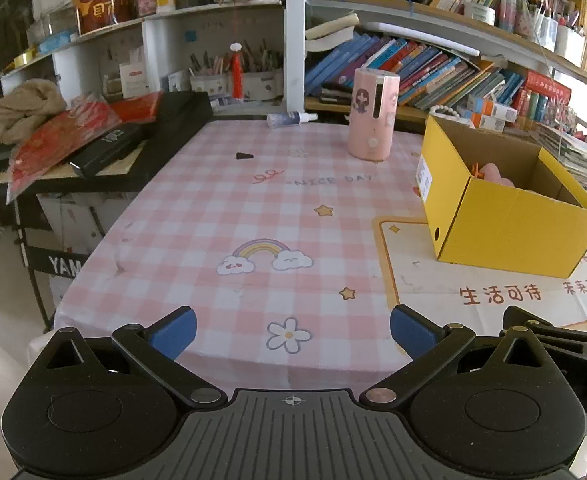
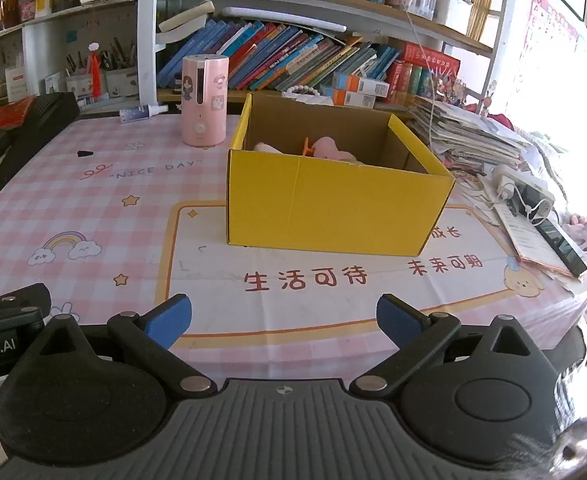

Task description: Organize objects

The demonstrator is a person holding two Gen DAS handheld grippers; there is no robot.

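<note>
Mostly done, I judge — pink things lie in the yellow box [image 2: 333,204]; left gripper [image 1: 293,334] and right gripper [image 2: 284,322] gape wide, empty; pink canister [image 2: 204,100] and spray bottle [image 2: 141,113] remain far left.

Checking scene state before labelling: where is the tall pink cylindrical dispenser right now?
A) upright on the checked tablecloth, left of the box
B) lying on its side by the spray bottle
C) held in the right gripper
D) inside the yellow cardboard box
A: the tall pink cylindrical dispenser stands upright on the checked tablecloth, left of the yellow cardboard box; both the left gripper and the right gripper are open and empty.
</note>
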